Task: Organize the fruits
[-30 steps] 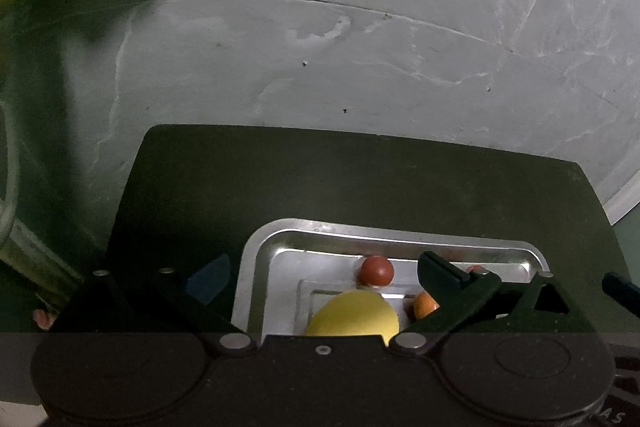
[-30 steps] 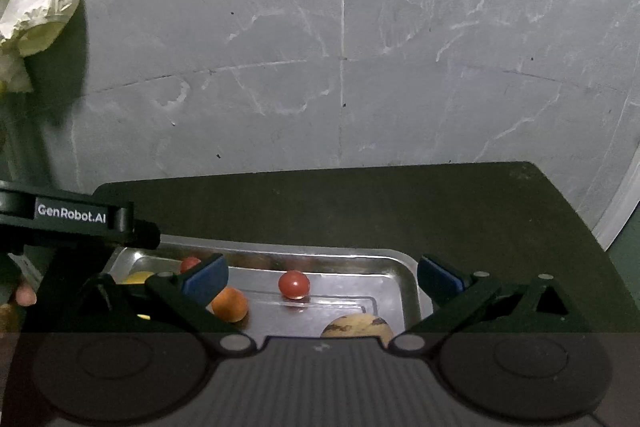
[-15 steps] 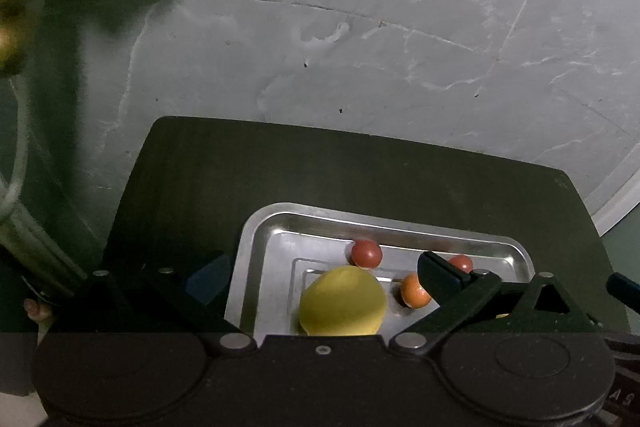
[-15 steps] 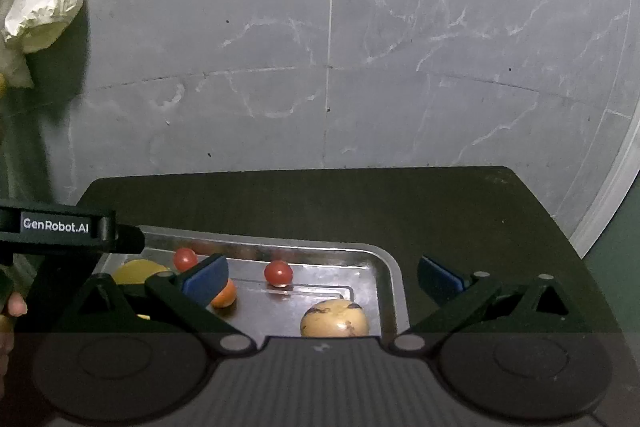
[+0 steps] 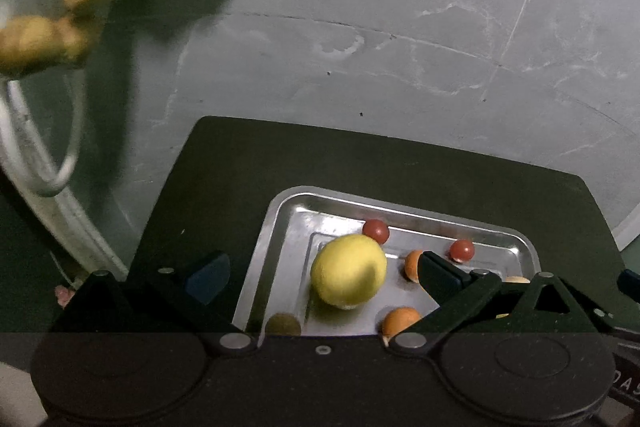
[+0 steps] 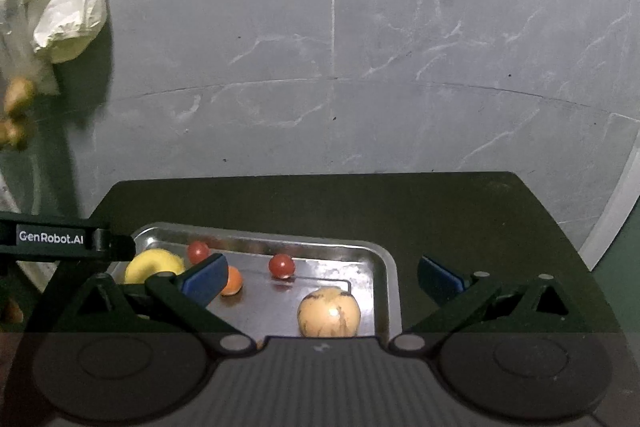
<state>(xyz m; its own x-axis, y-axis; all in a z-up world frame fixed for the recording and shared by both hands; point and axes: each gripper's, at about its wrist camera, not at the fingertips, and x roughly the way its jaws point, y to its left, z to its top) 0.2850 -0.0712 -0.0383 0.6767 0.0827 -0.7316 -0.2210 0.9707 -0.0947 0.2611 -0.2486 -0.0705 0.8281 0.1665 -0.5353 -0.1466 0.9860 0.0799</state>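
Both grippers hovered over the near edge of the metal tray (image 6: 384, 267) on the dark surface (image 6: 440, 203). My left gripper (image 5: 324, 271) was spread wide, holding nothing; the lemon (image 5: 348, 275) sat in the tray right between its fingers, not touching them. My right gripper (image 6: 320, 275) was also wide and empty, with a tan mottled round fruit (image 6: 329, 312) just ahead of it near the tray's right wall. Two cherry tomatoes (image 6: 281, 265) lay toward the far rim, and a small orange fruit (image 6: 233, 280) sat between them and the lemon. A crumpled plastic bag (image 6: 60, 7) lay far left on the grey floor (image 6: 360, 67).
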